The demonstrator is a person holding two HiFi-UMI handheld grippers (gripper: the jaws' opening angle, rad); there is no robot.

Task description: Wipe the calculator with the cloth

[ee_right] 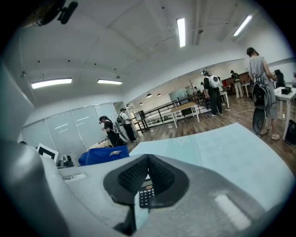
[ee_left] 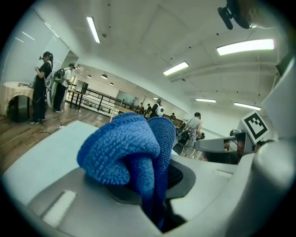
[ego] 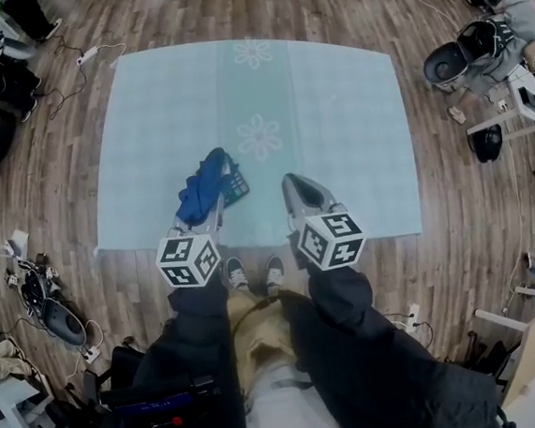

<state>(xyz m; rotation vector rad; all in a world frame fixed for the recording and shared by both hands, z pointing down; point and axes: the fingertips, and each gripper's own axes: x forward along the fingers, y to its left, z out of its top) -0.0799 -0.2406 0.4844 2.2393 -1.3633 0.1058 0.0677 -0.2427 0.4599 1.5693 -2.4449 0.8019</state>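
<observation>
Cloth (ego: 203,187) pinched in left hand-held gripper (ego: 216,202), overlapping calculator (ego: 238,187).

Black sleeves (ego: 201,304), tan trousers (ego: 260,331), dark sneakers (ego: 237,275). Left gripper (ego: 218,192) and right gripper (ego: 288,182): grey, with black-and-white marker cubes (ego: 330,241).

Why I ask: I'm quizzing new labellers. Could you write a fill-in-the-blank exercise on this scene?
1. The left tool grips a crumpled ___ terry cloth.
2. The small black keypad calculator, on the pale flowered mat, lies nearer the ___ tool.
3. The right tool, jaws together, holds ___.
Missing: blue; left; nothing.
</observation>
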